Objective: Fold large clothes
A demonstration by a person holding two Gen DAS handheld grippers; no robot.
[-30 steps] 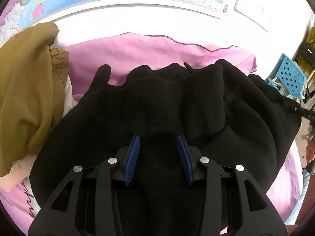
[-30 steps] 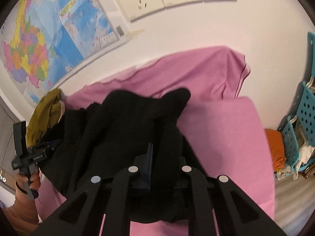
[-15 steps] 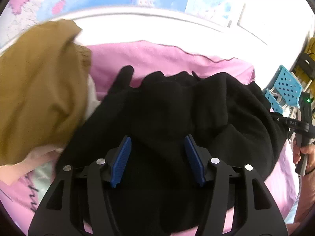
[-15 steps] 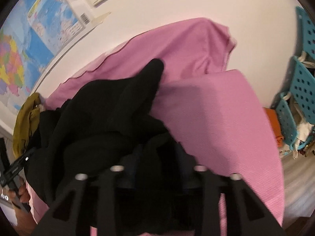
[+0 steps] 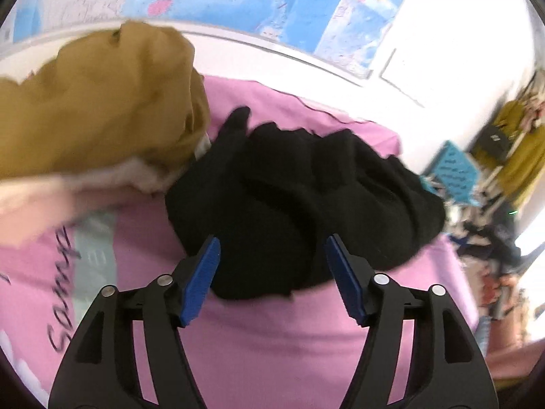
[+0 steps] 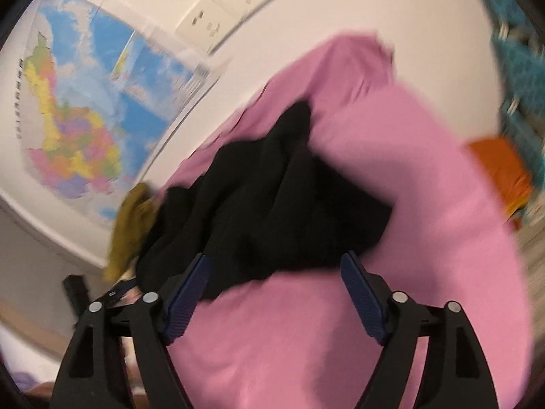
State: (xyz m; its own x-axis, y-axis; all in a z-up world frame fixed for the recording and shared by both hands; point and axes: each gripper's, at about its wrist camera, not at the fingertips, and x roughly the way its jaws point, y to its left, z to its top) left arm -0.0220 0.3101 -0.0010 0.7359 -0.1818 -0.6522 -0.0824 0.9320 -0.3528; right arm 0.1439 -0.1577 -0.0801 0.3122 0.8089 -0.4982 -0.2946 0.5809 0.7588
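A black fleece garment (image 5: 299,204) lies bunched in a heap on the pink sheet (image 5: 272,341). In the left wrist view my left gripper (image 5: 272,269) hovers at the heap's near edge, its jaws opening, the blue pads clear of the cloth. In the right wrist view the same black garment (image 6: 272,204) sits just beyond my right gripper (image 6: 276,279), whose jaws are opening too. Its left pad overlaps the garment's edge in the picture, but nothing is pinched. Both views are blurred by motion.
A mustard-brown garment (image 5: 95,109) is piled at the left over pale cloth. A wall map (image 6: 78,119) and sockets (image 6: 231,10) are behind. Blue crates (image 5: 456,170) and an orange item (image 6: 500,170) lie off the right side of the bed. A hand (image 5: 500,293) shows at the right.
Both grippers have let go of the black garment and pulled back from it, jaws widening. The garment now lies in a heap with pink sheet showing in front of it.
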